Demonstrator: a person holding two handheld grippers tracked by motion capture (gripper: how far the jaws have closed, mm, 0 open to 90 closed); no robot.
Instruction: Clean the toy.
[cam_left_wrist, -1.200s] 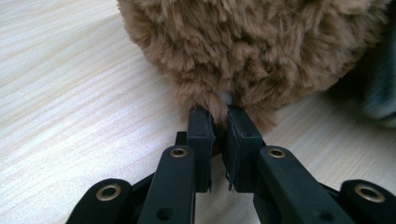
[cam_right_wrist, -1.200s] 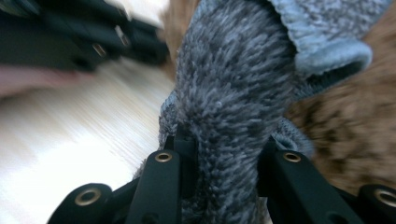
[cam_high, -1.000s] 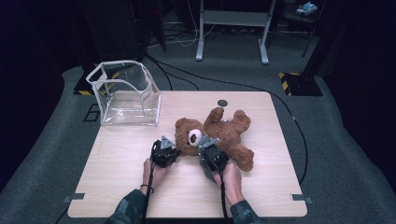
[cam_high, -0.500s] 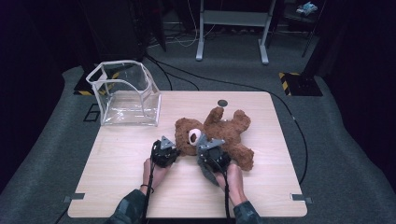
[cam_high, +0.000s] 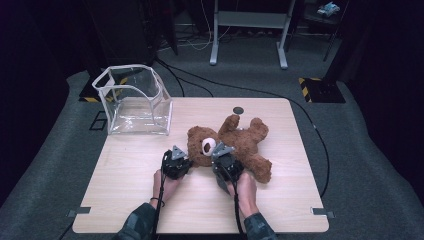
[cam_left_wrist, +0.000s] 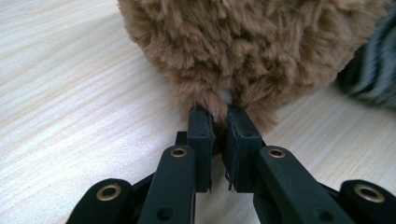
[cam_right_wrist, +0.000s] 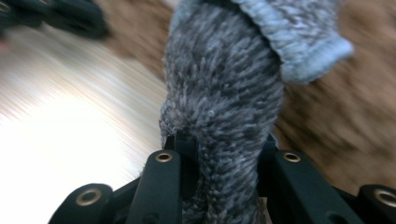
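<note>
While the person's forearms rest on the near edge of the table (cam_high: 150, 210), the left gripper (cam_high: 176, 161) sits pinched nearly closed on a tuft of brown fur at the edge of the teddy bear (cam_high: 235, 145); in the left gripper view its two black pads have a small wisp of plush and a bit of white showing between them (cam_left_wrist: 219, 105), low against the pale wood. Just to its right, the right gripper (cam_high: 226, 159) is clamped on a fold of grey knitted cloth (cam_right_wrist: 224, 116), which fills the space between its jaws in the right gripper view and rises up from them, with a lighter blue-grey ribbed hem (cam_right_wrist: 303, 42) turned over at the top. That view is blurred, with brown fur behind the cloth. Whether the cloth is a garment on the bear I cannot tell for sure, though it lies right against the fur.

From the high view the bear lies on its back in the middle of the table, head toward the two grippers, one arm raised toward the far edge, legs spread to the right. Beyond it, at the far left corner, stands a clear plastic bin (cam_high: 134, 100), well apart from the bear. A small dark round disc (cam_high: 238, 110) sits near the far edge, just beyond the bear's raised paw.
</note>
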